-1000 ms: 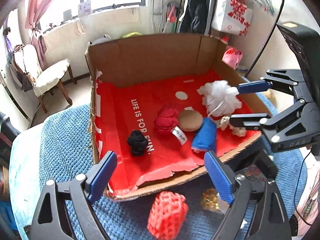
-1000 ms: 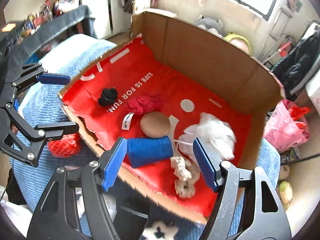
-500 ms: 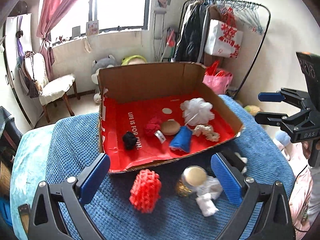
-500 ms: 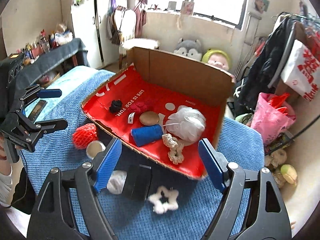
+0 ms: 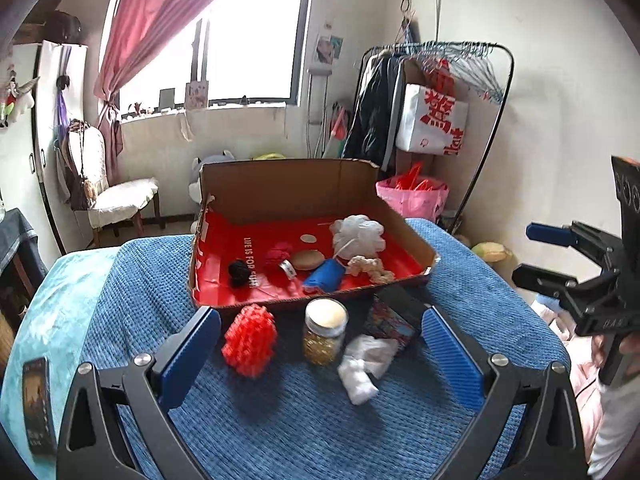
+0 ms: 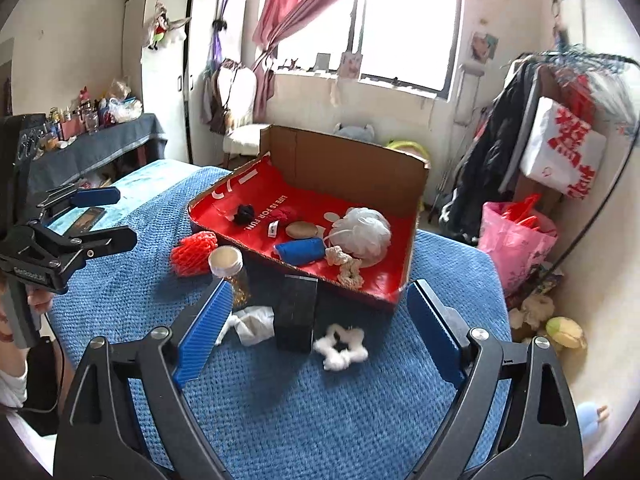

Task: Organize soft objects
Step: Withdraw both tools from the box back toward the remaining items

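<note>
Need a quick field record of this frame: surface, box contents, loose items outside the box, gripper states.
surface: blue blanket
container: cardboard box, red lining
in box: white mesh pouf; blue roll; cream scrunchie; tan round pad; red knit piece; black scrunchie
outside box: red net ball; jar; white star scrunchie; white tissue; dark box
left gripper: open, empty
right gripper: open, empty

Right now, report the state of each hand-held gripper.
Left hand-held gripper: open, holding nothing.
Right hand-held gripper: open, jaws have just been opening, nothing held between them.
</note>
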Demonstrator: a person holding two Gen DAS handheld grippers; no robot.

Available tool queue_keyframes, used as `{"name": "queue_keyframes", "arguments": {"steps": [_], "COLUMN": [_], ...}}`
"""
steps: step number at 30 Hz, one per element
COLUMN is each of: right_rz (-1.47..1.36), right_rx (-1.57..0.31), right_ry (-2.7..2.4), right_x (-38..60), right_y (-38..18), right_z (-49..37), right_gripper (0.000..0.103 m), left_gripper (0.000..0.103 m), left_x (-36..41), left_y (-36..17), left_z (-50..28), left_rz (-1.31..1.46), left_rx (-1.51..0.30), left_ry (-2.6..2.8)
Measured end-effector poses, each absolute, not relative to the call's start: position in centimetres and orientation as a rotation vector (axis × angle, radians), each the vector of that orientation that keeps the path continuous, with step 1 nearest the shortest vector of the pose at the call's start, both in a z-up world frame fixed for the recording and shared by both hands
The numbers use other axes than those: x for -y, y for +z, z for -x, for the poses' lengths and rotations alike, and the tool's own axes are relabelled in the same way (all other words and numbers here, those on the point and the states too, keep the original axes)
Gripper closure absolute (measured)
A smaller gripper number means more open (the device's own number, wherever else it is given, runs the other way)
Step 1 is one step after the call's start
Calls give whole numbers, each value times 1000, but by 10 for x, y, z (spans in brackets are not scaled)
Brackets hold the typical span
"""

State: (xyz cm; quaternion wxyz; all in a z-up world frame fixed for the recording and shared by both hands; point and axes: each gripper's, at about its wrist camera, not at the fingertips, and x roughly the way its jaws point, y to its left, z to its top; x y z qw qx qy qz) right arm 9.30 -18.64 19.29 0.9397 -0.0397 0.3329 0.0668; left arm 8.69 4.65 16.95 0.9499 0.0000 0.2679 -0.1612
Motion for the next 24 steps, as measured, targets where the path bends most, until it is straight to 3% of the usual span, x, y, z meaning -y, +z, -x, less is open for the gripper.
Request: {"name": "queue_keyframes", "arguments": {"steps": [3, 13, 24], "right_rz": [42, -81, -139], "right_rx": [-639, -600, -709], "right_ry": [124, 21, -33], "right_x": [183, 185, 188], "right_y": [184, 137, 72], "right_z": [-69, -28, -29], "right_gripper": [7, 6, 6], "left_gripper": [0, 0, 0], "left_x": [-40, -24, -18], "left_y": [161, 124, 68], "left_z": [-68, -34, -47], "left_rz": [1, -7, 25], "left_rx": [-508, -449, -595], "left_ry": [-320, -255, -246]}}
